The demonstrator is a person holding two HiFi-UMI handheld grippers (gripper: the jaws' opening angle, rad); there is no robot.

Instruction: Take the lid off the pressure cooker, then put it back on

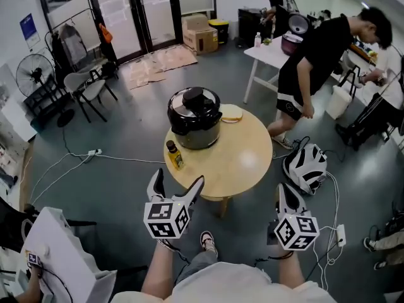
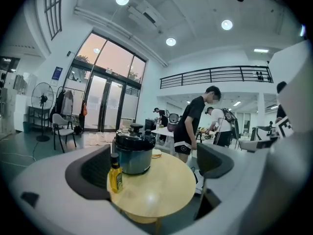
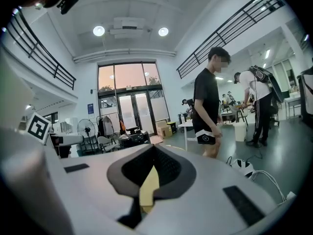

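The black pressure cooker (image 1: pixel 194 118) stands on the far left part of a round wooden table (image 1: pixel 246 163), and its lid (image 1: pixel 194 101) with a black knob sits on it. My left gripper (image 1: pixel 176 186) hovers open at the table's near edge, well short of the cooker. In the left gripper view the cooker (image 2: pixel 133 153) shows between the wide-apart jaws, nothing held. My right gripper (image 1: pixel 286 193) hangs off the table's near right side, shut on nothing. In the right gripper view its pads (image 3: pixel 166 166) meet, with a sliver of table showing below.
A small yellow oil bottle (image 1: pixel 175 155) stands just in front of the cooker, left of centre. A flat yellowish plate (image 1: pixel 231 113) lies behind the cooker. A person in black (image 1: pixel 315 62) stands beyond the table on the right. A white helmet (image 1: pixel 305 167) lies on the floor.
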